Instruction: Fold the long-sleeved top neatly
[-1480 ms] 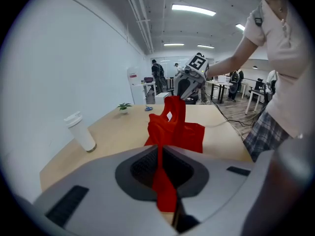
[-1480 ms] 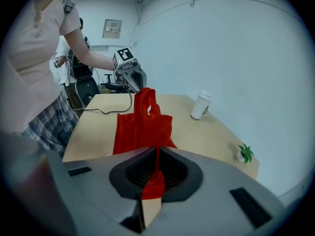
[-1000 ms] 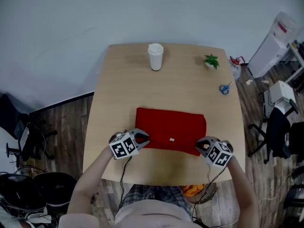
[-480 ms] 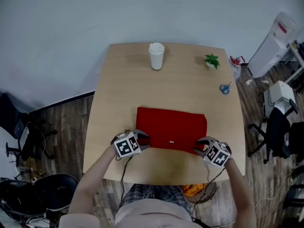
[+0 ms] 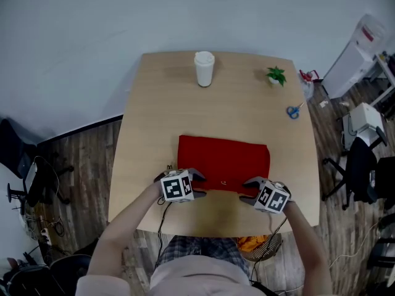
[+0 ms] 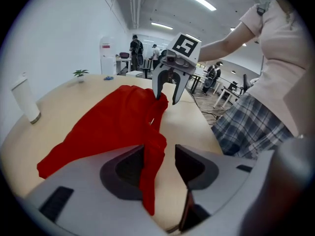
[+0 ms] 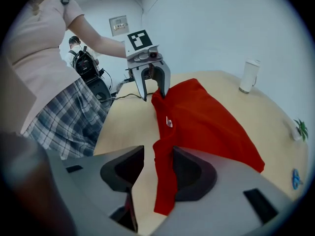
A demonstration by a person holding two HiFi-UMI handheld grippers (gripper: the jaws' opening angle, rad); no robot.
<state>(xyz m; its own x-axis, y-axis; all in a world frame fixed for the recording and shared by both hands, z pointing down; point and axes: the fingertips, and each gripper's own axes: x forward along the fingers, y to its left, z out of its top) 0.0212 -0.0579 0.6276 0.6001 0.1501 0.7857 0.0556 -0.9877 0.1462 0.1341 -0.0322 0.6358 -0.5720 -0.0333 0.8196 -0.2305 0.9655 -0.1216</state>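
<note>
The red long-sleeved top [image 5: 223, 158] lies folded into a rectangle on the wooden table [image 5: 154, 103]. My left gripper [image 5: 196, 177] sits at the near left corner of the top, my right gripper [image 5: 249, 188] at the near right part of its front edge. In the left gripper view the red cloth [image 6: 147, 146] hangs between my left gripper's [image 6: 160, 155] jaws, resting on one pad with a gap to the other. In the right gripper view the cloth [image 7: 165, 181] likewise hangs loose between my right gripper's [image 7: 158, 157] jaws. Both pairs of jaws have just been opening.
A white cup [image 5: 204, 68] stands at the table's far edge, a small green plant [image 5: 276, 76] at the far right corner, blue scissors [image 5: 293, 111] near the right edge. Office chairs and cables lie on the floor around the table.
Both grippers have slid inward along the top's near edge and tipped lower. Their jaws have gone from shut on the cloth to parted, and the edge now rests on the table.
</note>
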